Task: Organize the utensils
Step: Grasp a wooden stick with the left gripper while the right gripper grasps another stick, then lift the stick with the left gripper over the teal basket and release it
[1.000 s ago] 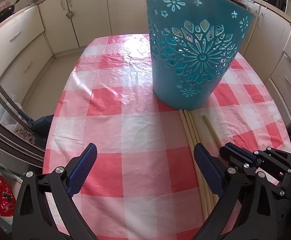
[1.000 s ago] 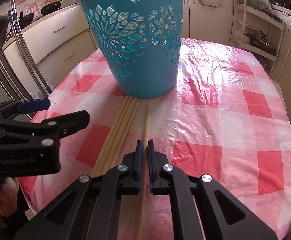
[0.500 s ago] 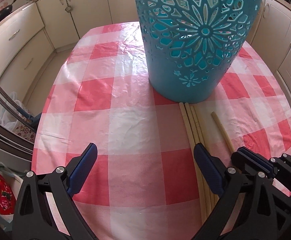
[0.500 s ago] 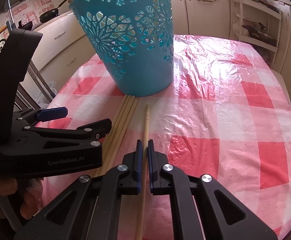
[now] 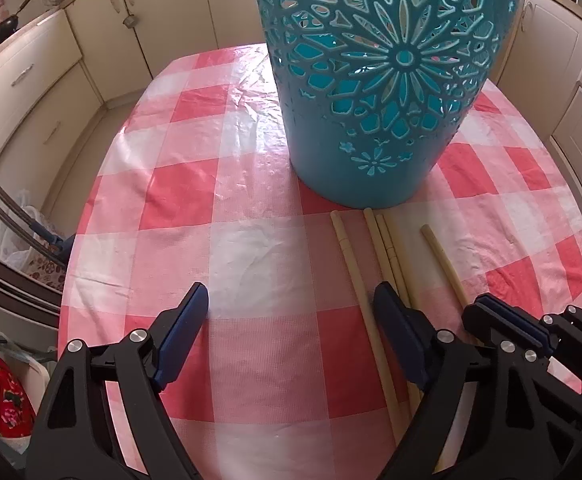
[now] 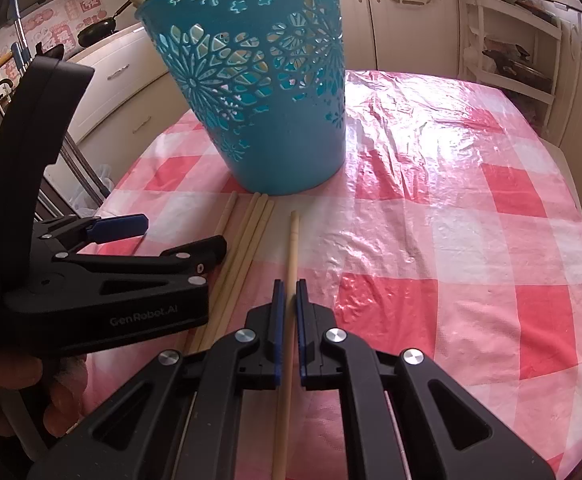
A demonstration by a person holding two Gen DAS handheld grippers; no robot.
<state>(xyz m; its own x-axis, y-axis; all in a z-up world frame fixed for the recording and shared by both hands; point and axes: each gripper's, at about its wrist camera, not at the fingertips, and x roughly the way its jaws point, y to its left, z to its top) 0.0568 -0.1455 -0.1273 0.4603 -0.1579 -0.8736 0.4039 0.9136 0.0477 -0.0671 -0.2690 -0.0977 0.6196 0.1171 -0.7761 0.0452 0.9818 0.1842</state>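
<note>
On the bench (image 5: 179,200), covered in a pink and white checked plastic cloth, the left gripper (image 5: 291,312) hangs with its jaws spread wide and nothing between them. A single chopstick (image 5: 361,300) lies just inside its right finger (image 5: 395,332), pointing away toward the far side. Just right of that finger, and partly hidden under it, a bundle of three chopsticks (image 5: 391,252) lies side by side, touching one another. Farther right again, the right gripper (image 6: 287,300) has its jaws drawn almost together around one more chopstick (image 6: 292,248), which runs straight out between the blue pads; whether the pads press it or only flank it is hard to tell. This chopstick lies apart from the bundle, with its far end free on the cloth.

Beyond all the chopsticks stands a teal plastic basket (image 6: 275,120) with cut-out flower patterns, upright, its base just past their far tips and blocking the way forward. The bundle's far ends nearly reach its foot. Cream kitchen cupboards (image 5: 39,92) ring the bench, and a black frying pan (image 6: 97,32) sits on the far-left counter.
</note>
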